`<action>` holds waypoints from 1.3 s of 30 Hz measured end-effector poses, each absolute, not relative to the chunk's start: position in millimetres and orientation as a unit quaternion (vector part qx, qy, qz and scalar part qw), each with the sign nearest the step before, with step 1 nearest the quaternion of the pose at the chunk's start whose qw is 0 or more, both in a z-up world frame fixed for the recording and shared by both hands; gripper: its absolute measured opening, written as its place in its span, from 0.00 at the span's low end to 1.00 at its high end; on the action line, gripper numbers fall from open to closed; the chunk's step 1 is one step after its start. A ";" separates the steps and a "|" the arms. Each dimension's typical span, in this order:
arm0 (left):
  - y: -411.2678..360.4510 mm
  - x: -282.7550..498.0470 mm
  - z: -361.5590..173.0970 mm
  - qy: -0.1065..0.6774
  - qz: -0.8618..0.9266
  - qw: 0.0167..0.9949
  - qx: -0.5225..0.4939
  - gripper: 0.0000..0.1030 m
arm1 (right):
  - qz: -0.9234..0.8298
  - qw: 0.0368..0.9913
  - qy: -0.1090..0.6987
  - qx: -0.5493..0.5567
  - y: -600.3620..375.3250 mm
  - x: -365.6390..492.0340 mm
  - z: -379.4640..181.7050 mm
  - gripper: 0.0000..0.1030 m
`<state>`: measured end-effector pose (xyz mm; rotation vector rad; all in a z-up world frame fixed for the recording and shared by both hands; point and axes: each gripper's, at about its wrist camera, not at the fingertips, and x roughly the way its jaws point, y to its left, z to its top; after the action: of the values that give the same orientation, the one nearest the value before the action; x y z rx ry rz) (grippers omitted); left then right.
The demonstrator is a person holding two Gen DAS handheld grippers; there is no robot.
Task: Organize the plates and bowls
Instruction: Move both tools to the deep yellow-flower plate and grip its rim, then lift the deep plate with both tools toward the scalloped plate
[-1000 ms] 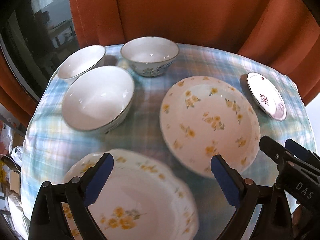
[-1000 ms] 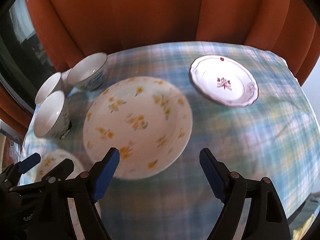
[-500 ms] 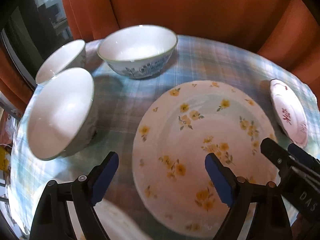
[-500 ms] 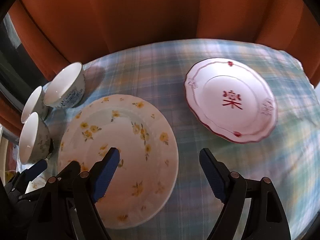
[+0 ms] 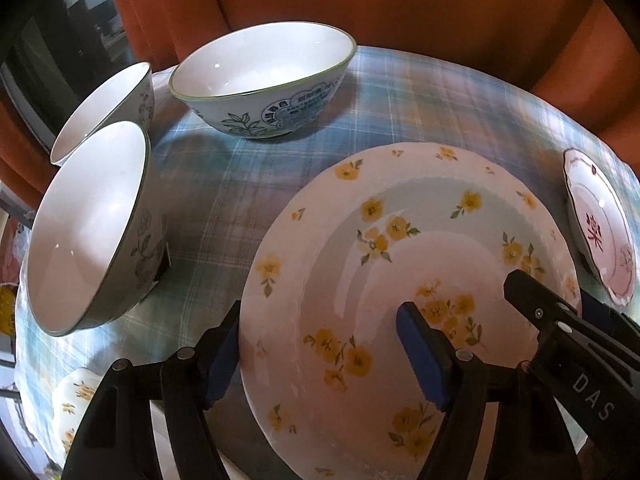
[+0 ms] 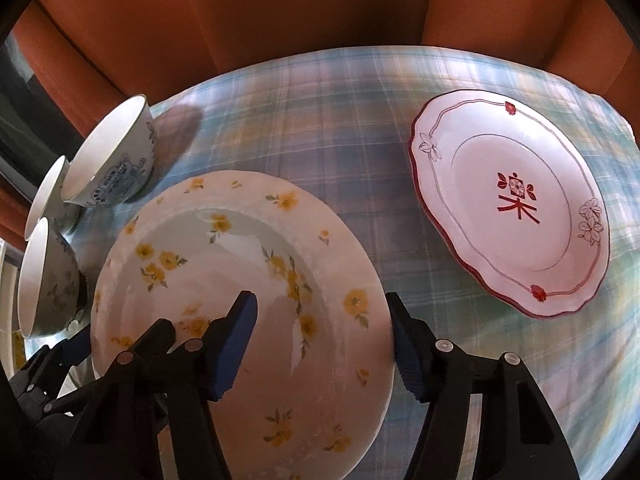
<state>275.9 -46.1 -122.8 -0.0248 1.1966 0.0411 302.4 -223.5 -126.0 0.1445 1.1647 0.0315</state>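
A large yellow-flowered plate [image 5: 400, 272] [image 6: 240, 280] lies mid-table. My left gripper [image 5: 320, 344] is open and straddles its left rim, one finger outside, one over the plate. My right gripper [image 6: 320, 336] is open and straddles its right rim the same way; it also shows in the left wrist view [image 5: 560, 336]. A red-trimmed plate [image 6: 512, 208] [image 5: 600, 224] lies to the right. Three bowls stand at the left: a blue-patterned one [image 5: 264, 84] [image 6: 108, 156], a grey-flowered one [image 5: 92, 228] [image 6: 44, 280] and a third [image 5: 104, 108] behind. A second yellow-flowered plate [image 5: 76, 400] peeks at the near left.
The round table wears a blue plaid cloth [image 6: 320, 120]. Orange curtains [image 6: 280, 12] hang close behind it. A dark window area [image 5: 60, 40] is at the far left. The table edge drops off at the right [image 6: 624, 128].
Both grippers have moved forward and down onto the large yellow-flowered plate, now straddling its opposite rims. The nearer flowered plate has slid out of view beneath the left gripper.
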 end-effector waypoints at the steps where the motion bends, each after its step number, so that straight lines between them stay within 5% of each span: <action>1: -47.2 275.6 -122.8 0.567 0.016 0.824 -0.010 0.74 | 0.016 0.831 0.551 0.067 -223.3 301.6 -125.8 0.65; 23: -106.2 203.6 -127.5 0.599 -0.072 0.796 0.051 0.73 | -0.073 0.802 0.582 0.111 -279.4 188.6 -121.7 0.65; 33: -103.8 207.6 -126.8 0.593 -0.052 0.803 0.033 0.71 | -0.030 0.809 0.576 0.116 -287.4 192.8 -127.6 0.57; 39: -106.4 207.3 -125.3 0.591 -0.031 0.806 0.024 0.72 | -0.014 0.819 0.566 0.097 -284.0 194.4 -126.2 0.61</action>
<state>207.3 -106.4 -125.3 0.0522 1.2657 -0.0666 194.4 -284.0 -126.2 0.2068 1.2060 -0.0304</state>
